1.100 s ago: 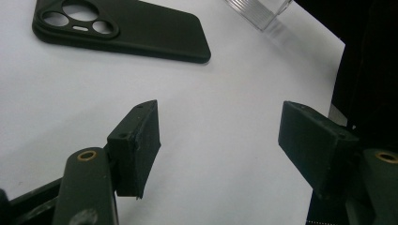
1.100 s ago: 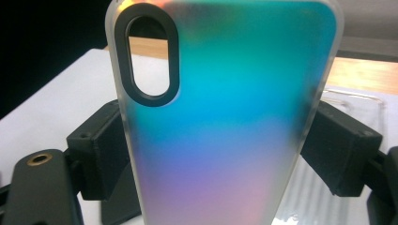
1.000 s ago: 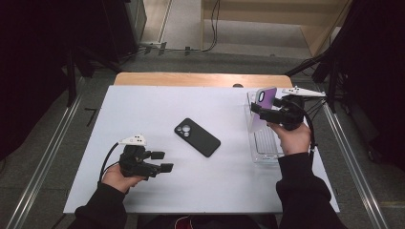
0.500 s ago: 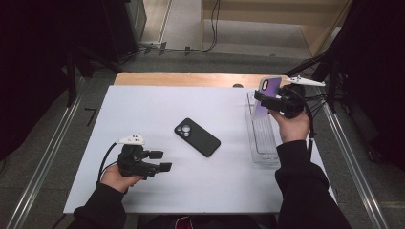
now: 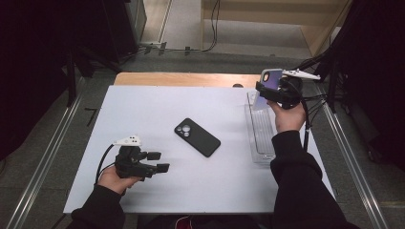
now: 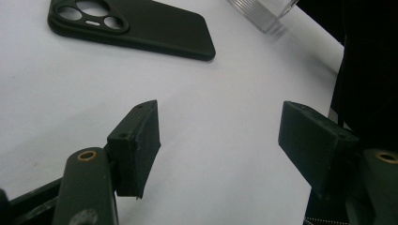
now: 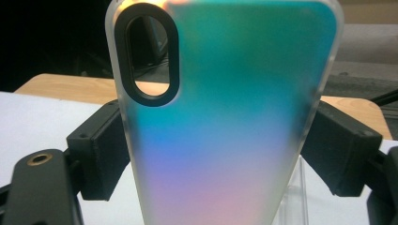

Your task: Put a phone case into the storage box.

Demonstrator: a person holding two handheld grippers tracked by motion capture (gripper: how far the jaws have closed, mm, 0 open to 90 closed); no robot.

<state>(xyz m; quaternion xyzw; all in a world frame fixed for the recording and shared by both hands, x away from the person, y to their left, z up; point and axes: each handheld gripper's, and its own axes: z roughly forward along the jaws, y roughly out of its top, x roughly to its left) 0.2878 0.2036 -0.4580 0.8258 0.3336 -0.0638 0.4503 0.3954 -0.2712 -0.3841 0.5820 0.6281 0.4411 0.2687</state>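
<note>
Phone case [image 7: 225, 122]: a frosted, rainbow-tinted one, held upright in the air over the far end of the clear tray [image 5: 260, 136], well clear of the surface [image 5: 143, 109].
Right tool [image 5: 271, 88]: pinching the case by its two long edges, probably so its back and camera hole stay free.
Left tool [image 5: 155, 162]: spread and empty, resting low at the near left.
Black case [image 5: 197, 137]: lying flat mid-surface, camera holes up, likely waiting for its turn.
</note>
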